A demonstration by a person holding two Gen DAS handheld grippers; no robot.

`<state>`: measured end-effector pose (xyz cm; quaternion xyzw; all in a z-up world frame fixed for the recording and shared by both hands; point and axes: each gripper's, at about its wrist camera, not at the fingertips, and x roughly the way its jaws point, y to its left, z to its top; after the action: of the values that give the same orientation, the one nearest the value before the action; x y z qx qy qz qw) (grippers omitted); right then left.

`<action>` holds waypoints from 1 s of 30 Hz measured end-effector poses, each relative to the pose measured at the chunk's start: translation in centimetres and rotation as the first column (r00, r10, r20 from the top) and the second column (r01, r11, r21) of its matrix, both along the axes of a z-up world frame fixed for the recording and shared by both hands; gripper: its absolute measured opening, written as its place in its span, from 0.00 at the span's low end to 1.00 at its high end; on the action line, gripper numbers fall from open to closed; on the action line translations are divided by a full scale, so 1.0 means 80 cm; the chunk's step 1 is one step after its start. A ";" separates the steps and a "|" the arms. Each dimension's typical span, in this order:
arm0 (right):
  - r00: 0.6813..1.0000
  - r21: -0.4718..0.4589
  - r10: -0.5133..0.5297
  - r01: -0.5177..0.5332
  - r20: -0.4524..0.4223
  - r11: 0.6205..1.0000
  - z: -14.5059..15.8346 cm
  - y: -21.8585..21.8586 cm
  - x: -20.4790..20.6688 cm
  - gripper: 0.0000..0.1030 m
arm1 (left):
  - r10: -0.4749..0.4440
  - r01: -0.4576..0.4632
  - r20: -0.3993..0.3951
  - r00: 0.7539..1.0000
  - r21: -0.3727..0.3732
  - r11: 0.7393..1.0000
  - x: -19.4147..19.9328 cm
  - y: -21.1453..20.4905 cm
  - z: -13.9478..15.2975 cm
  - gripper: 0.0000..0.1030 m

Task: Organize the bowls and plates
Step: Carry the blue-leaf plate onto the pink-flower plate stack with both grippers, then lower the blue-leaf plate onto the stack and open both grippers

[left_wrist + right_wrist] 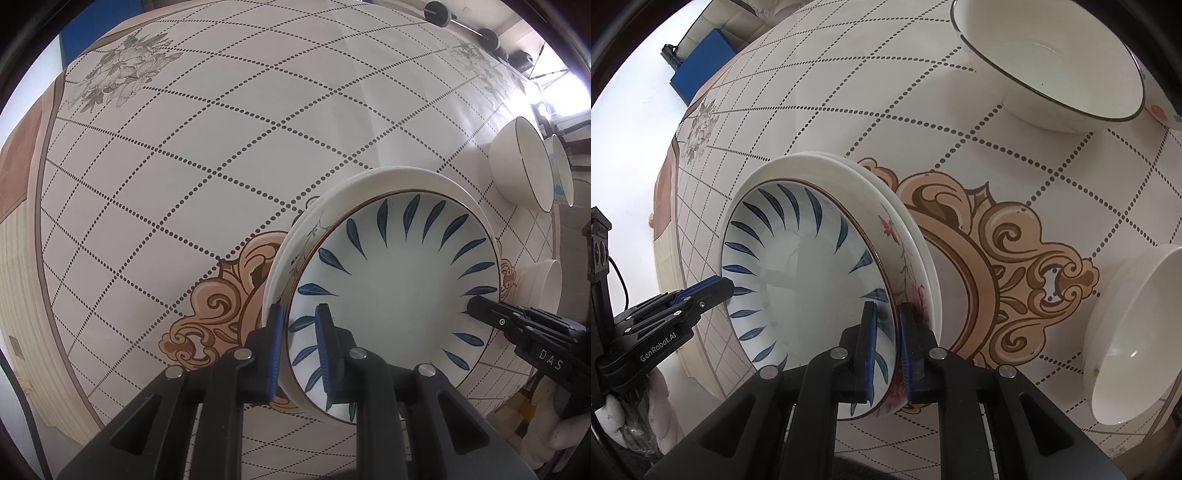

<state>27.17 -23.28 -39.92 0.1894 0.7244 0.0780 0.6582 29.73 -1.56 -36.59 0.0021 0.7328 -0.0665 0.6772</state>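
Fingers (277, 350) of both grippers pinch opposite rims of the blue-leaf plate (391, 295), topping a plate stack on the patterned surface (184, 155); glazed, brittle, likely slippery, best gripped at its rim.

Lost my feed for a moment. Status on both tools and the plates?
Left tool and right tool each shut on blue-leaf plate rim, opposite sides. It sits atop plate stack. Three bowls nearby, clear of the stack.
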 end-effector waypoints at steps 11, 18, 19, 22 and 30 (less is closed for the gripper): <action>1.000 0.000 0.002 -0.002 0.004 1.000 0.017 0.004 0.007 0.43 | 0.020 -0.020 0.033 0.999 0.001 1.000 -0.002 0.001 0.022 0.26; 0.994 -0.120 0.091 -0.083 0.066 0.989 0.046 0.025 -0.008 0.84 | 0.058 -0.059 0.088 0.994 0.013 0.998 -0.008 0.003 0.050 0.58; 0.992 -0.138 0.105 -0.094 0.074 0.986 0.051 0.028 -0.011 0.89 | 0.061 -0.062 0.100 0.993 0.014 0.998 -0.011 0.003 0.055 0.59; 0.988 -0.179 0.121 -0.102 0.097 0.979 0.064 0.030 -0.019 0.93 | 0.041 -0.046 0.128 0.991 0.038 0.998 -0.015 -0.005 0.068 0.71; 0.961 -0.262 0.158 -0.095 0.229 0.960 0.130 0.027 -0.043 1.00 | 0.030 -0.054 0.235 0.972 0.099 0.994 -0.044 -0.022 0.109 0.74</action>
<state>23.73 -21.14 -29.50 0.0473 0.6513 0.0521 0.7555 26.20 -3.35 -27.90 0.0297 0.6506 -0.0130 0.7587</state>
